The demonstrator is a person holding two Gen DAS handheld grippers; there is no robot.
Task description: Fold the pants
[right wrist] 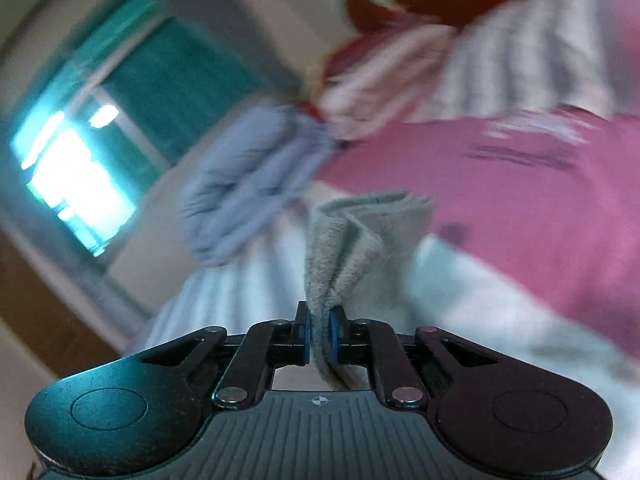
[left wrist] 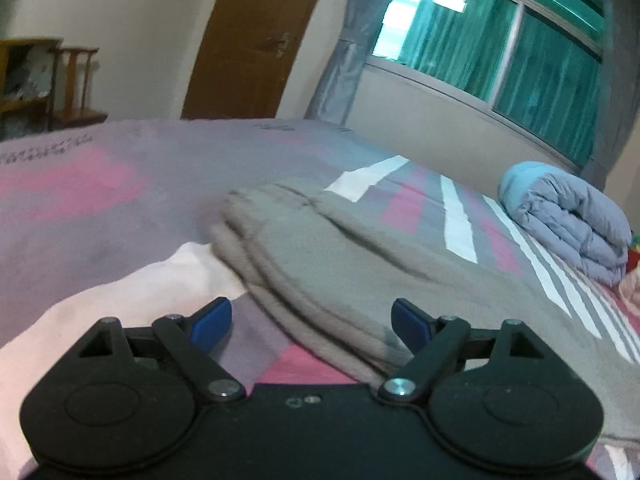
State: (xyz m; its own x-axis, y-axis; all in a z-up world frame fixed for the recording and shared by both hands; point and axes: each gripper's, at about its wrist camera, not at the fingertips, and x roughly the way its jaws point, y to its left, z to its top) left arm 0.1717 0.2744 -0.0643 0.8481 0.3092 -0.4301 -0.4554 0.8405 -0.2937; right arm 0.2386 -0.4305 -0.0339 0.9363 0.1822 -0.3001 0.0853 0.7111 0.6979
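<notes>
Our left wrist camera sits low over the bed (left wrist: 120, 184), facing the window (left wrist: 500, 44). Our right wrist camera is rolled sideways, close in. We share the rolled blue quilt (left wrist: 572, 220) and window.

Setting: a home bedroom.
Landmark: bed (left wrist: 120, 184), covered by a sheet in mauve, pink and white blocks and stripes; it fills the lower half of the left wrist view.
On the bed, far right corner: rolled pale blue quilt (left wrist: 572, 220), also seen blurred in the right wrist view (right wrist: 248, 184).
Beyond the bed, centre: brown wooden door (left wrist: 248, 40) with a metal handle.
Beyond the bed, right: sliding window (left wrist: 500, 44) with green-tinted panes, grey-blue curtain (left wrist: 340, 52) tied back beside it.
Beyond the bed, far left: wooden chair (left wrist: 76, 84) beside a yellow shelf unit (left wrist: 24, 80).
</notes>
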